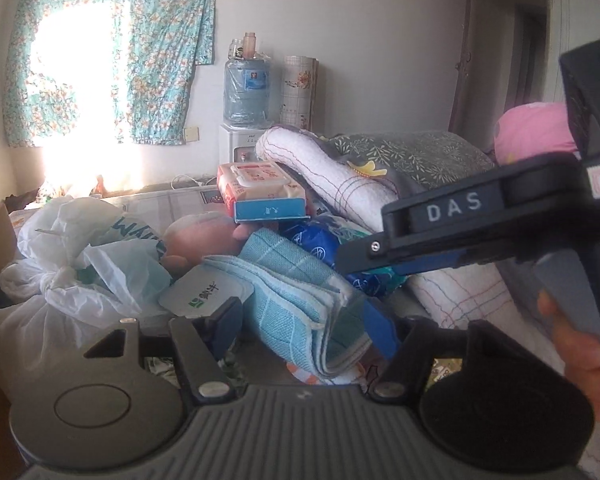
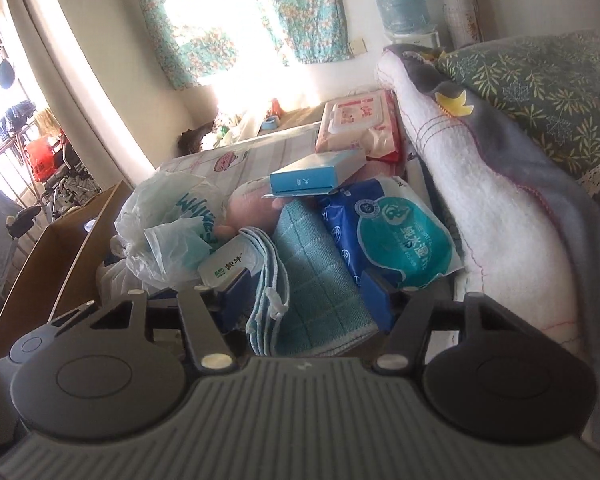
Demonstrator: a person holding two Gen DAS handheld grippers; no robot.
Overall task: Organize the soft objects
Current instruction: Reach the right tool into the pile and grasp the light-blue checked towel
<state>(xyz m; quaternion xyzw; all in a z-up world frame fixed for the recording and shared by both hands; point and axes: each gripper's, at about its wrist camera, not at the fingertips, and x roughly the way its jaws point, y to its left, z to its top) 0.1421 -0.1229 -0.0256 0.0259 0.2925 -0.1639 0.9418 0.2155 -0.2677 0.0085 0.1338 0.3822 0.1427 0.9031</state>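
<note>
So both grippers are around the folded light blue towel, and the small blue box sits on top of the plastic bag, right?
Not quite. The small blue box lies beyond the folded light blue towel, beside the wet-wipes pack, not on the plastic bag; the right wrist view shows this. Both grippers do flank the towel.

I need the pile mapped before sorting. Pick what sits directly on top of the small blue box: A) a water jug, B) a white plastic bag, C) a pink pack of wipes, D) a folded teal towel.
C: the pink pack of wipes rests right on the small blue box.
</note>
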